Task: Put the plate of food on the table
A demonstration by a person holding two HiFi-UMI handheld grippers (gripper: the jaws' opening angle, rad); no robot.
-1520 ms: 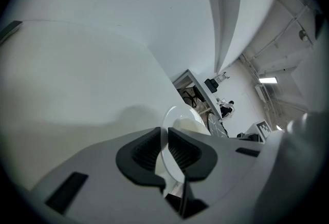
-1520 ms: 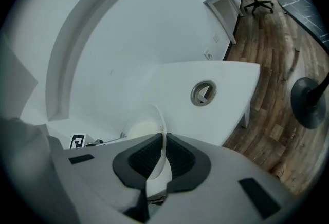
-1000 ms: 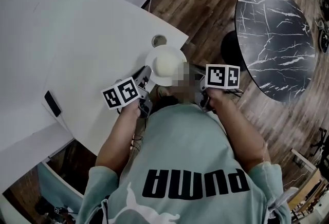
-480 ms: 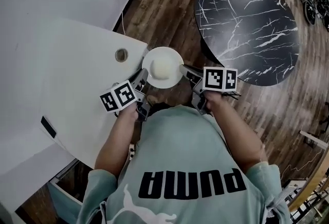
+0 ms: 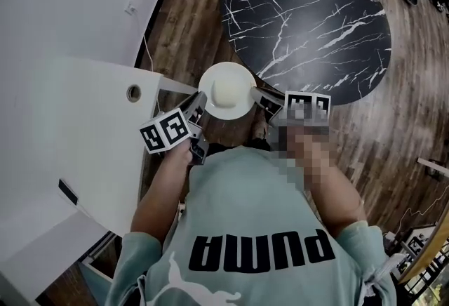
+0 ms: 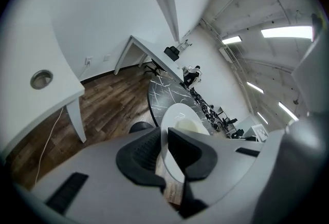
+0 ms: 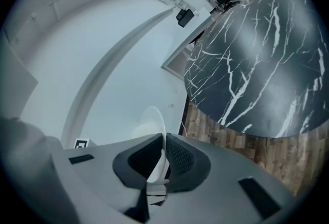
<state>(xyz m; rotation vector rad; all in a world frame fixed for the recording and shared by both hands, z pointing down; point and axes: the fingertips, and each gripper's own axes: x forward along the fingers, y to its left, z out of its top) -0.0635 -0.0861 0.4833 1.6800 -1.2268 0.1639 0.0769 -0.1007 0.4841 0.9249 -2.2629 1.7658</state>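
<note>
Plate (image 5: 242, 108) is hanging over the wood floor (image 5: 189, 24), just beside the black marbled tabletop (image 5: 309, 17). Left gripper (image 5: 198, 104) and right gripper (image 5: 258, 95) are pinching its opposite rims. The pale food (image 5: 226, 89) is proving too indistinct to identify.

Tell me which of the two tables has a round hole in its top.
The white table at the left; the hole sits near its corner. The round black marble-patterned table shows none.
</note>
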